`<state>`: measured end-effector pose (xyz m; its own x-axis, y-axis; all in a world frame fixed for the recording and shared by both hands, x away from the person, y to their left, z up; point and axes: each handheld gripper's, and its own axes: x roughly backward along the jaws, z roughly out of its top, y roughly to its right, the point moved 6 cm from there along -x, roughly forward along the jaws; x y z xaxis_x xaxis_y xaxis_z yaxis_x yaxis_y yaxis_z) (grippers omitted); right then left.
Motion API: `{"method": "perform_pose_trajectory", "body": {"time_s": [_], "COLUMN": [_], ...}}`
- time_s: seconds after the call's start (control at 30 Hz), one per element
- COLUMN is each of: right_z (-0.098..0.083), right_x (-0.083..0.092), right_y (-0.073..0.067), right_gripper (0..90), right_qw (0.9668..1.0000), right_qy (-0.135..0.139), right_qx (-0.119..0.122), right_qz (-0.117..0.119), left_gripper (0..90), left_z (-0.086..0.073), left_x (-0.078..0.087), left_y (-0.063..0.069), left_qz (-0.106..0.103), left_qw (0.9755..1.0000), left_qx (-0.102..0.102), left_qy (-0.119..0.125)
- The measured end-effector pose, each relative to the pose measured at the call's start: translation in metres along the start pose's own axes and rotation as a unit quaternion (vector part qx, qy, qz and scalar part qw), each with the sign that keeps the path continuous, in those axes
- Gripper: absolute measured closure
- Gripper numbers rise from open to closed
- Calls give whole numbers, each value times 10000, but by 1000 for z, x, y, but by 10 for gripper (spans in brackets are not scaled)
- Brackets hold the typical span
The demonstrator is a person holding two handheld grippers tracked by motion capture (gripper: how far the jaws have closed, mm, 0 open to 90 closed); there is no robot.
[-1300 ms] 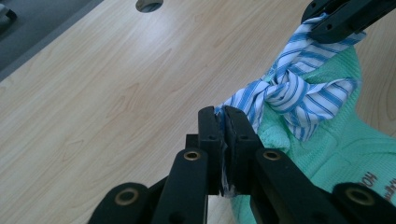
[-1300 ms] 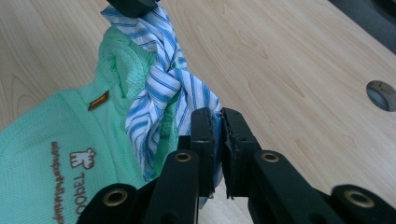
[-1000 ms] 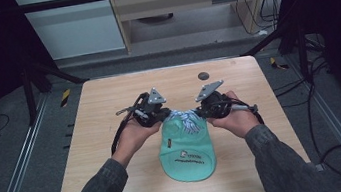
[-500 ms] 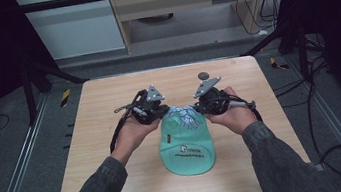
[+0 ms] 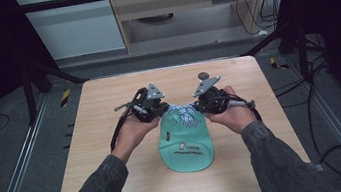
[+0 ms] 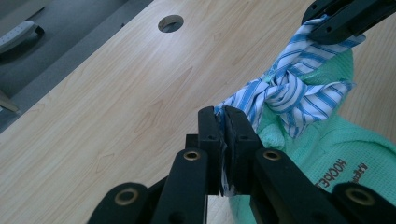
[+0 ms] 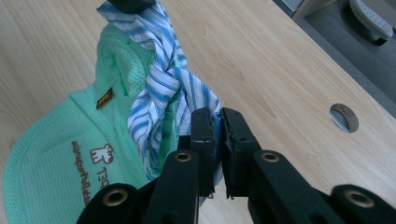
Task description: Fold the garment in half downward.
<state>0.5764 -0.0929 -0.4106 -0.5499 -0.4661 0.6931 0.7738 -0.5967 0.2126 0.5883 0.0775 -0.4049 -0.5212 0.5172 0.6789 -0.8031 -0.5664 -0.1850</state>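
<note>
On the wooden table point(image 5: 115, 149) lies a mint-green mesh bag point(image 5: 185, 144) with printed lettering, its neck tied by a knotted blue-and-white striped cloth point(image 6: 292, 91). Left gripper point(image 5: 156, 109) and right gripper point(image 5: 203, 104) each pinch one cloth end tightly.

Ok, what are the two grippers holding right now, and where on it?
Both hold the striped tie knotted at the green cap: the left gripper pinches one loose end, the right gripper the other.
</note>
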Motion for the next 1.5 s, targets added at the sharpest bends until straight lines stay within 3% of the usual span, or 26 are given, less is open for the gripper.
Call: {"method": "perform_pose_trajectory", "body": {"time_s": [0.17, 0.47, 0.93, 1.07, 1.27, 1.5], "right_z": [1, 10, 17, 14, 17, 14], "right_x": [0, 1, -6, -9, -10, -15], "right_y": [1, 5, 13, 11, 16, 18], "right_gripper": [841, 841, 840, 840, 840, 839], "right_qw": [10000, 9999, 9997, 9995, 9994, 9991], "right_qy": [5, 20, -93, -147, -128, -222], "right_qx": [-35, 78, 113, 191, 155, 168], "right_qz": [46, -100, -209, -184, -280, -325], "left_gripper": [862, 861, 862, 862, 862, 861], "left_z": [1, 6, 10, 8, 12, 12], "left_x": [0, 3, -1, -2, -4, -9], "left_y": [-3, -8, -16, -14, -19, -17], "left_qz": [-27, 108, 117, 121, 162, 192], "left_qw": [10000, 9999, 9999, 9999, 9998, 9998], "left_qx": [-30, 11, 70, -9, 61, 1], "left_qy": [-66, 46, 43, -30, 24, -32]}}
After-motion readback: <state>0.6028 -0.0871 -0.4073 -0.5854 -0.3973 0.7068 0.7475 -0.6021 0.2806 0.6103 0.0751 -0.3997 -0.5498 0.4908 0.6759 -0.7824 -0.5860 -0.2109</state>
